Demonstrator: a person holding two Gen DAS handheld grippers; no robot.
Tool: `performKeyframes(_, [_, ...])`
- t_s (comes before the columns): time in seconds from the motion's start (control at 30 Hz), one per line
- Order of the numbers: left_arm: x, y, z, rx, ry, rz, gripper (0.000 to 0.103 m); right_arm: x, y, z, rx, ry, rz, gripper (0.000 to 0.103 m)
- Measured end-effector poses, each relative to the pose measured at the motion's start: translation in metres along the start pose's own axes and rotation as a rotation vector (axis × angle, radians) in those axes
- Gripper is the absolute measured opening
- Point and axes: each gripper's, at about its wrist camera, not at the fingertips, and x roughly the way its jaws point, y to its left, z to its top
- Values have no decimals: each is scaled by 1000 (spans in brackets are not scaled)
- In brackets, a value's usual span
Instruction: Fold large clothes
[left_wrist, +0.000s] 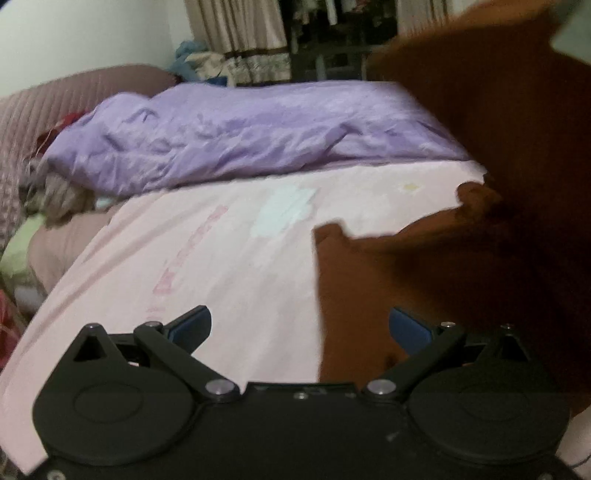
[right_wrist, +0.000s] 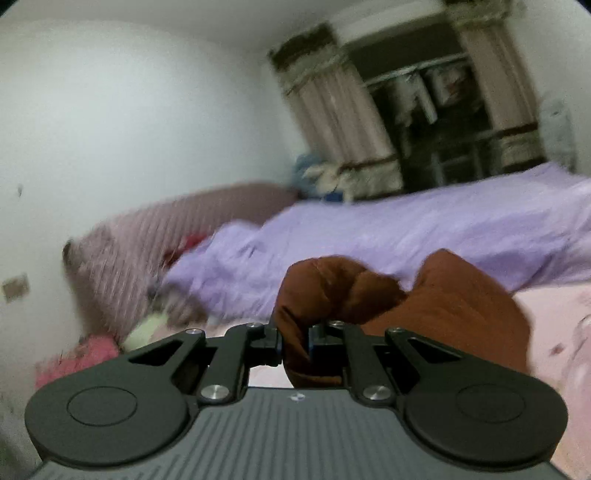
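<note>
Broadly, a bed (left_wrist: 207, 258) fills both views, spread with a pale pink sheet (left_wrist: 236, 280) that bears faint pink lettering and a light blue patch. Across its far side, from nine to two o'clock in the left wrist view, lies a rumpled lilac quilt (left_wrist: 240, 136), with a ribbed mauve headboard (left_wrist: 62, 96) behind it at ten o'clock. Striped curtains (left_wrist: 236, 33) hang at twelve o'clock beside dark shelving.

The brown garment (left_wrist: 480, 240), the piece being folded, takes up the right half of the left wrist view, from one to five o'clock; part of it hangs raised, while its lower edge lies on the sheet, blurred. In the right wrist view the same cloth bunches up at the centre and trails toward three o'clock.

The left gripper (left_wrist: 299, 328) stands with its blue-padded fingers wide apart, nothing pinched, the garment's edge just inside its right finger. The right gripper (right_wrist: 295, 341) is clamped tight on a fold of the brown garment.
</note>
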Motion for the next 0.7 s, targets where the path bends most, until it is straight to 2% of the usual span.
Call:
performKeyframes(0.1, [12, 14, -19, -41, 53, -12, 103, 43, 2, -48, 67, 133, 12, 12])
performKeyframes(0.2, [23, 18, -39, -52, 93, -38, 103, 56, 13, -84, 78, 213, 11, 12])
performKeyframes(0.27, [27, 18, -49, -63, 90, -47, 103, 65, 13, -103, 80, 249, -8, 12])
performKeyframes(0.4, [32, 23, -57, -110, 90, -58, 103, 66, 10, -116, 131, 282, -20, 11])
performKeyframes(0.53, [36, 28, -62, -155, 90, -78, 103, 68, 13, -121, 109, 294, -45, 11])
performKeyframes(0.7, [33, 24, -66, -133, 74, -59, 103, 61, 13, -133, 107, 284, -66, 11])
